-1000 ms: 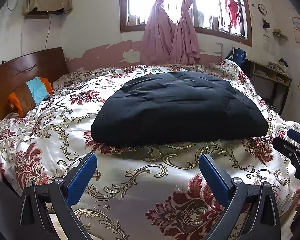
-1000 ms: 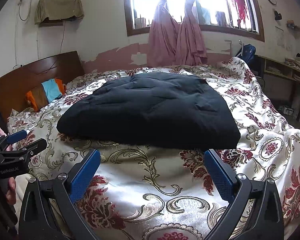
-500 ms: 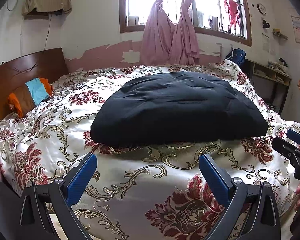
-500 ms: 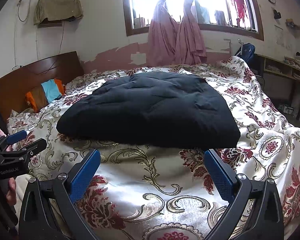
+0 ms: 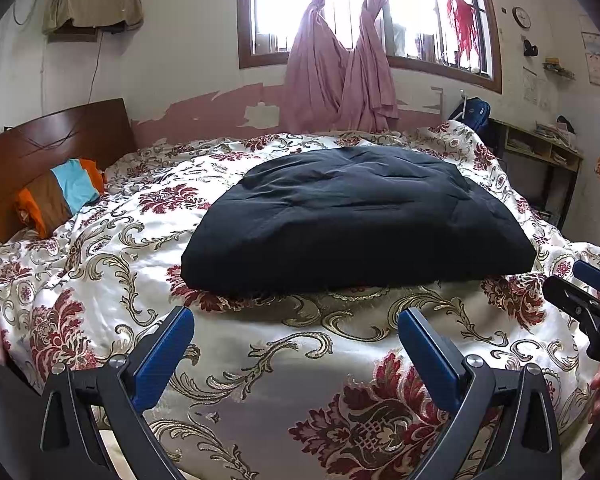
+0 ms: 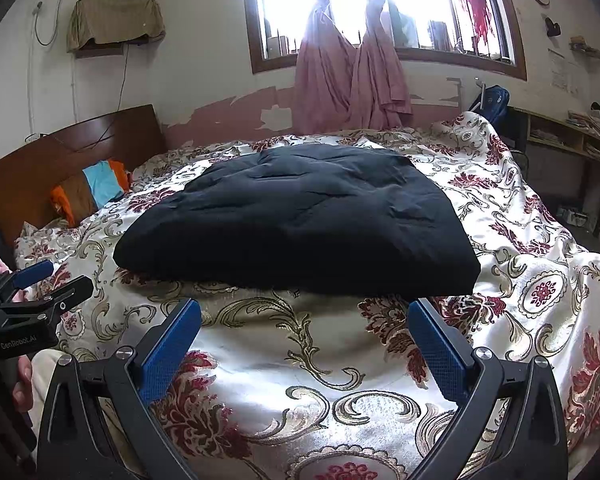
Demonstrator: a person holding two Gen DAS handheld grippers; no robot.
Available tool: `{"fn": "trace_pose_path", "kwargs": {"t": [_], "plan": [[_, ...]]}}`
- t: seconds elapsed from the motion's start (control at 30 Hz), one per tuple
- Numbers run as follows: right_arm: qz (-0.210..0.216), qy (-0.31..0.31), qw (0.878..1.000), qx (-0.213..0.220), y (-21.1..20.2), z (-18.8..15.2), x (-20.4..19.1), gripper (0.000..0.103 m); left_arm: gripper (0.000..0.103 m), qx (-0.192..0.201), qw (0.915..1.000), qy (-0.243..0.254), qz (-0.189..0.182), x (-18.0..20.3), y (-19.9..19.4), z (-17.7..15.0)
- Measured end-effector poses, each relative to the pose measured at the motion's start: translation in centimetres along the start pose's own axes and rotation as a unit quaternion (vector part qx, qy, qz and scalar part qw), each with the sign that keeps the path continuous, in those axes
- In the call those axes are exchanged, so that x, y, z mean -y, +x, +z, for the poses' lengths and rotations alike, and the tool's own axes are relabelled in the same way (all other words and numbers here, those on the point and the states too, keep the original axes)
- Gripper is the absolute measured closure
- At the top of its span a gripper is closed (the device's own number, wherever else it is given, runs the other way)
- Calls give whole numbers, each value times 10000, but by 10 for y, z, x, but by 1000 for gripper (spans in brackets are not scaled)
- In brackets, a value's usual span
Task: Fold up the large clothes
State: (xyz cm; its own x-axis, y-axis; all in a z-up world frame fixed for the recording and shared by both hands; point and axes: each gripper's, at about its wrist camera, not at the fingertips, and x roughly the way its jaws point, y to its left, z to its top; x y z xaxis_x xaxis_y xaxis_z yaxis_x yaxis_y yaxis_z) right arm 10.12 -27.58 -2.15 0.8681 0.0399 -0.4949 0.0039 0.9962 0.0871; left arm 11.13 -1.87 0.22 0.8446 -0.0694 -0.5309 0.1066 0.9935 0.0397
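A black garment [image 5: 356, 216] [image 6: 300, 228] lies folded into a thick, roughly square bundle in the middle of the bed. My left gripper [image 5: 296, 328] is open and holds nothing, a little short of the bundle's near edge. My right gripper [image 6: 306, 320] is also open and holds nothing, just before the bundle's near edge. Each gripper shows at the side of the other's view, the right gripper [image 5: 584, 292] at the far right and the left gripper [image 6: 40, 284] at the far left.
The bed carries a cream floral cover [image 5: 260, 360] [image 6: 300, 360]. A dark wooden headboard [image 5: 40, 148] with a striped orange, brown and blue pillow [image 5: 60, 196] is at the left. Pink curtains [image 5: 336, 76] hang at the window, and a wooden shelf unit [image 5: 540, 152] stands at the right.
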Motion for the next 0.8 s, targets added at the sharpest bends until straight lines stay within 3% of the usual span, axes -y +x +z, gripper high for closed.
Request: {"fn": "trace_pose_path", "kwargs": {"t": [0.8], "plan": [[-3,18,10000,12,-1,1,-2,2,0,23,10000,11,-6,0,-2,2]]}}
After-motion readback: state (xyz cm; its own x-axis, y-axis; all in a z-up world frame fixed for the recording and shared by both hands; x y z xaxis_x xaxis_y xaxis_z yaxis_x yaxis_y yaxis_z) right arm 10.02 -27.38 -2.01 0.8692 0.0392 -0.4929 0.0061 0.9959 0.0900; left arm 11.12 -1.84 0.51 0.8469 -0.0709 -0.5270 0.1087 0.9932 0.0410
